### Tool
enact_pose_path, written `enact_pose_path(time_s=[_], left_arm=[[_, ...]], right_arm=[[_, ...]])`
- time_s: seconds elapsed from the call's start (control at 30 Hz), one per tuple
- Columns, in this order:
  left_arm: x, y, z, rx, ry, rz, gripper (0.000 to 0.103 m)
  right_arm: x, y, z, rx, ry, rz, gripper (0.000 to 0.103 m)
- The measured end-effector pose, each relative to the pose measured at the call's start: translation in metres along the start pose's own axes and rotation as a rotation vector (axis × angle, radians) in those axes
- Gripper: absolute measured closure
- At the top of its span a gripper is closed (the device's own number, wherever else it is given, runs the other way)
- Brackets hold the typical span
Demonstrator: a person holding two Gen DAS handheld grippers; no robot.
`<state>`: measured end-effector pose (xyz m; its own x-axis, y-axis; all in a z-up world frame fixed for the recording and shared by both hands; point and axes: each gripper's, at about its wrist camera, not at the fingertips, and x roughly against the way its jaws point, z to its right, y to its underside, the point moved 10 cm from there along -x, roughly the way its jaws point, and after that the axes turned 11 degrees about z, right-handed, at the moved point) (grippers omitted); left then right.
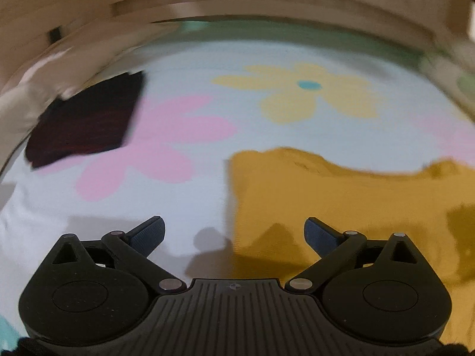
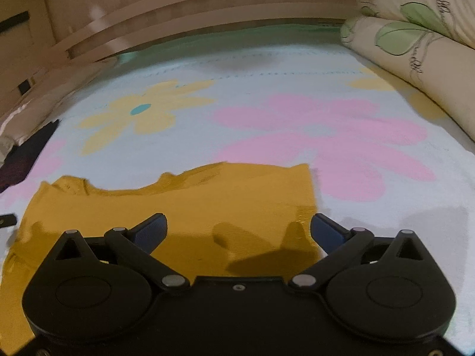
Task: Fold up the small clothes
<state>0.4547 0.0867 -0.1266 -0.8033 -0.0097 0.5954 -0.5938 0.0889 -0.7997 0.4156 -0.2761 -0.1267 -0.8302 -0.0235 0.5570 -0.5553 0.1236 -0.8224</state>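
A mustard-yellow garment point(image 1: 341, 207) lies flat on the flowered bed sheet point(image 1: 267, 124). My left gripper point(image 1: 234, 231) is open and empty, above the garment's left edge. In the right wrist view the same garment point(image 2: 184, 207) lies in front, its right edge near my right finger. My right gripper point(image 2: 239, 228) is open and empty, just above the garment's near right part. A dark folded garment point(image 1: 86, 124) lies at the far left of the bed; it also shows in the right wrist view point(image 2: 26, 154).
A wooden bed frame point(image 2: 207, 9) runs along the far side. Pillows with a green leaf print point(image 2: 415, 38) lie at the far right. The sheet point(image 2: 297, 118) has pink and yellow flowers.
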Motion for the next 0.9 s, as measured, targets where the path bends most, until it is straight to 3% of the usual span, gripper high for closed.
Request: enact_pose_path(time_s=[0.13,0.27,0.37,0.63,0.9], left_arm=[[-0.015,0.015,0.002,-0.075,-0.042,-0.045,0.000],[-0.019,0.024,-0.016,0.063,-0.020,-0.065,0.000],[-0.016,0.028,-0.018,0.081,-0.007,-0.047,0.000],[-0.016,0.029,-0.016,0.100,-0.004,-0.005,0.000],[-0.011,0.027,-0.011,0.100,0.006,-0.092,0.001]], right_arm=[[-0.007,0.015,-0.018,0.067,-0.031,-0.056,0.000],[-0.015,0.031,-0.027,0.145,-0.025,-0.116,0.000],[-0.017,0.036,-0.029,0.206,-0.013,-0.109,0.000],[-0.014,0.041,-0.030,0.202,0.001,-0.049,0.000],[-0.010,0.042,-0.029,0.203,0.003,0.003,0.000]])
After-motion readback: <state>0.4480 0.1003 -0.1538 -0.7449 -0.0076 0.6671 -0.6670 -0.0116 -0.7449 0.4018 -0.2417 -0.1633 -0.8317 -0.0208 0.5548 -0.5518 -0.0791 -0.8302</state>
